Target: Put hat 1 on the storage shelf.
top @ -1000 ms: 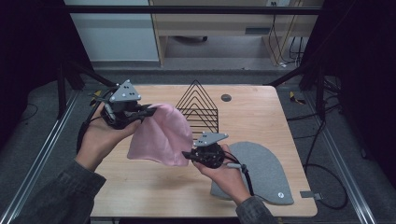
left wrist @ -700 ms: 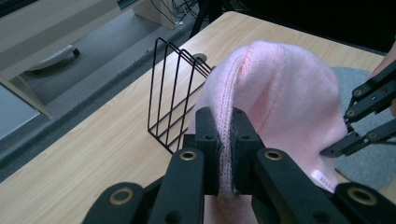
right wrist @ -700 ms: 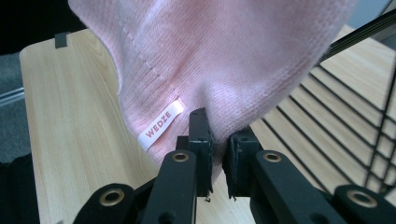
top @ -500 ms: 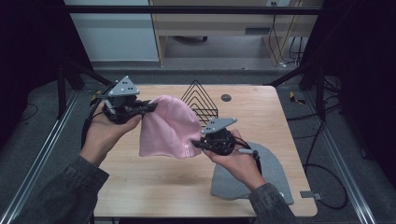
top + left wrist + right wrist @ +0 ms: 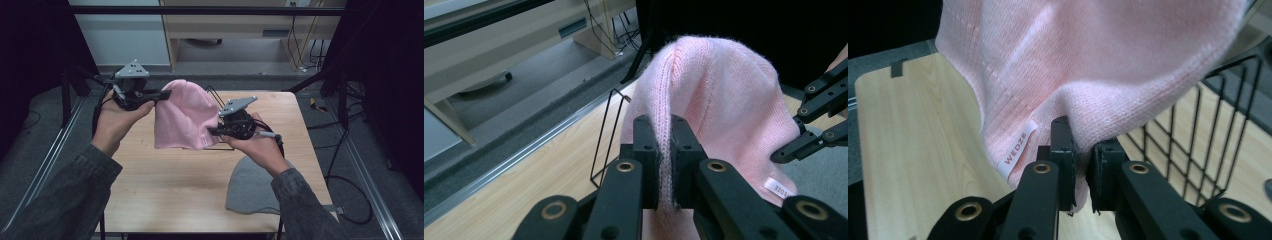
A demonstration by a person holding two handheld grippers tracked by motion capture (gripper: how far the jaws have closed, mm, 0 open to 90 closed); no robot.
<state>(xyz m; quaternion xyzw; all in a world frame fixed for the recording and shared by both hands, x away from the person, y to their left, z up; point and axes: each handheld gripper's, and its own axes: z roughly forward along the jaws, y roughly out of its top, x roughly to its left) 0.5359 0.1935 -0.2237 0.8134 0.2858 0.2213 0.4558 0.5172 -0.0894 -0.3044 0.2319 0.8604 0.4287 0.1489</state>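
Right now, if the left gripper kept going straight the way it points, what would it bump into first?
The left gripper is already pinching the pink hat, so it meets that first. Beyond the hat it probably reaches the right gripper; depth is unclear.

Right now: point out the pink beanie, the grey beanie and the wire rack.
pink beanie (image 5: pixel 181 117), high view, middle of the knit body.
grey beanie (image 5: pixel 250 187), high view, flat body lying on the table.
wire rack (image 5: pixel 1215 150), right gripper view, black grid wires.

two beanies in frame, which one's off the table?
The pink beanie: left gripper and right gripper each pinch its knit and hold it up above the wire rack. The grey beanie lies flat on the table.
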